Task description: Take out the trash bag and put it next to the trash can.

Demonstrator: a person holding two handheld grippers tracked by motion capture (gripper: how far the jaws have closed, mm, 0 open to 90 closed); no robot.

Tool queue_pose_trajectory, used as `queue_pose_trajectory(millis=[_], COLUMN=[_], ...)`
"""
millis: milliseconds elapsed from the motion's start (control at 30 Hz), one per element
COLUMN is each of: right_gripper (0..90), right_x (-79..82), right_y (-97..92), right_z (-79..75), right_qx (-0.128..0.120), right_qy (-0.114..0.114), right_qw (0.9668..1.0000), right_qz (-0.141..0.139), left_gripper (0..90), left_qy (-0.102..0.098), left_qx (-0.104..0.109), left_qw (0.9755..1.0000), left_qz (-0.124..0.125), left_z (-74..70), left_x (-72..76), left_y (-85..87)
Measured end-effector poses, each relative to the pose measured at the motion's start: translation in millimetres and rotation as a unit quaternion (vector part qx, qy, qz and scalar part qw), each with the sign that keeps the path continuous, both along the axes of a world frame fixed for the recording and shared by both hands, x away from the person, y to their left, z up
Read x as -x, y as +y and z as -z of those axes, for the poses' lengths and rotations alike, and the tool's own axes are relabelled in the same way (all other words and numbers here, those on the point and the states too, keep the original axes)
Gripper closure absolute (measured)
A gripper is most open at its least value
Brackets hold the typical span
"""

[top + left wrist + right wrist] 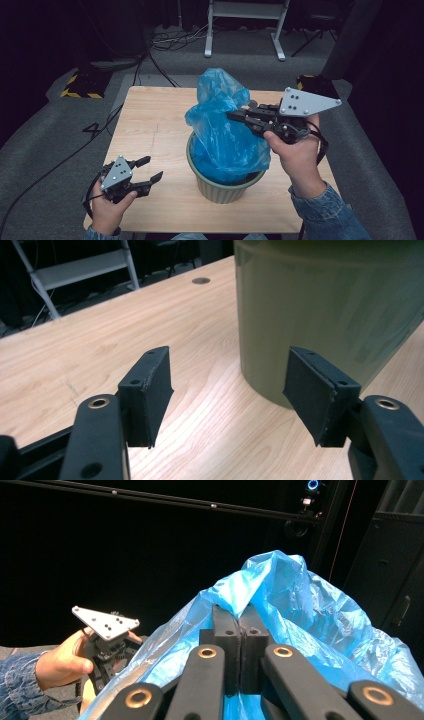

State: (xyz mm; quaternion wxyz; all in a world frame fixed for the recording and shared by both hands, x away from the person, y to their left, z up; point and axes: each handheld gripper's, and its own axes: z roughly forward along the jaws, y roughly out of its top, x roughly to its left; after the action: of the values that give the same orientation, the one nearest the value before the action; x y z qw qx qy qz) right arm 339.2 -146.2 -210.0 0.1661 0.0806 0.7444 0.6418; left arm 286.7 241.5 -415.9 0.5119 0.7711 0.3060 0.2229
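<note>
- A pale wooden table (150, 125) stands on grey carpet in a dark room, with cables and a white frame on the floor beyond its far edge.
- A green bin (220, 187) sits near the table's middle, toward the near edge, lined with a blue plastic bag (222, 135) that rises well above the rim.
- The right gripper (237, 116) has its jaws pressed together on a fold of the bag's upper right side.
- The left gripper (150, 169) hangs at the near left, jaws spread with nothing between them, pointing at the bin's wall.
</note>
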Motion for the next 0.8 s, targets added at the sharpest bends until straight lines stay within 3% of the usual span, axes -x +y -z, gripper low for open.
queue_pose_trajectory(millis=[433,800], right_gripper=[89.5,89.4], right_x=[3.9,10.4], right_y=[-9.0,-31.5], right_z=[-28.9,-48.1], right_qx=[0.002,-0.002], right_qy=[-0.030,-0.047], right_qw=[0.9995,0.9983], right_qz=[0.007,0.034], left_gripper=[31.6,31.3], left_qy=[0.026,0.036], left_qx=[-0.013,-0.016], left_qw=[0.9995,0.9992], left_qz=[-0.010,-0.006], left_z=[15.9,22.3], left_x=[-4.3,-10.3], left_y=[5.9,5.0])
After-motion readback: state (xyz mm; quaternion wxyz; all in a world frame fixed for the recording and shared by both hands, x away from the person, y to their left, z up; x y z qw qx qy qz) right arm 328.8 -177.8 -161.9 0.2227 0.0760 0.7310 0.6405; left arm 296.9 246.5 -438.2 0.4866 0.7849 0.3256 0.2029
